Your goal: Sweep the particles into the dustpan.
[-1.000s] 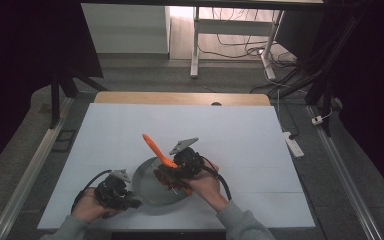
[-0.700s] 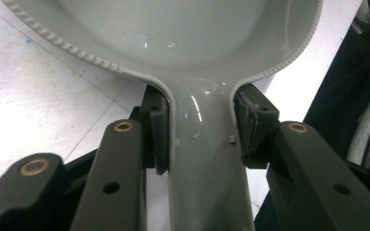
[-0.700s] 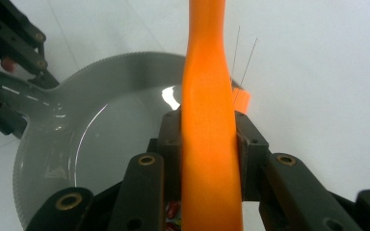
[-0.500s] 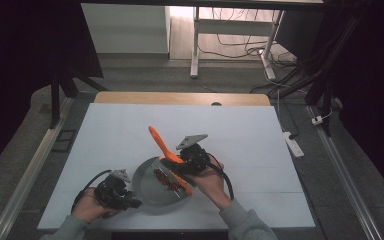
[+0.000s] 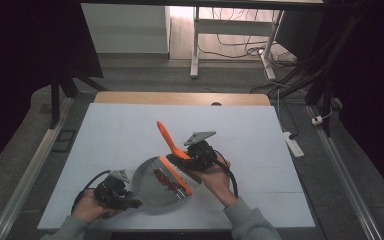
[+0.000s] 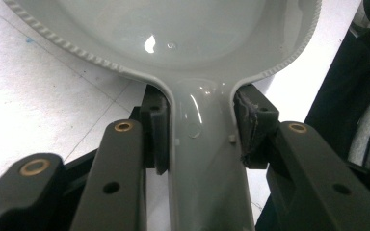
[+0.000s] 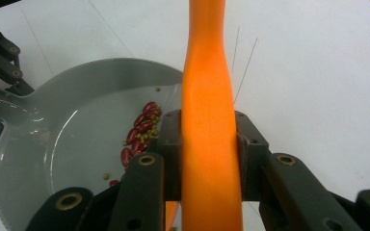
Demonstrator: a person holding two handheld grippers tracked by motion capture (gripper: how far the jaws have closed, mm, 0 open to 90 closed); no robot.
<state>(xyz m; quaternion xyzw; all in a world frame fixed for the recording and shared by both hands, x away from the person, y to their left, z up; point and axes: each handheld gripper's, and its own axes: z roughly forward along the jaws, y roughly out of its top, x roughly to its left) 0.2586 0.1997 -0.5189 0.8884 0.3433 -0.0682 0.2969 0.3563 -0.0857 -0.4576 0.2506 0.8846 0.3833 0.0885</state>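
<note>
A grey dustpan (image 5: pixel 147 186) lies on the white table (image 5: pixel 120 130), and my left gripper (image 5: pixel 129 202) is shut on its handle (image 6: pixel 200 159), pads pressing both sides. Red beans and small green ones (image 5: pixel 163 180) lie along the pan's right side, also seen in the right gripper view as beans (image 7: pixel 140 126) in the dustpan (image 7: pixel 53 139). My right gripper (image 5: pixel 188 158) is shut on the orange brush handle (image 7: pixel 208 96). The brush handle (image 5: pixel 166 135) slants up and away, and its orange head (image 5: pixel 179 176) rests at the pan's right edge.
A wooden strip (image 5: pixel 180 98) borders the table's far edge. A white power strip (image 5: pixel 292 144) lies on the floor to the right. Metal rails (image 5: pixel 25 180) run along both table sides. The left gripper (image 7: pixel 0 57) appears at the pan's far end in the right gripper view.
My right gripper has shifted right and a little up with the orange brush, and the brush head now sits at the pan's right edge. The left gripper and dustpan have stayed put.
</note>
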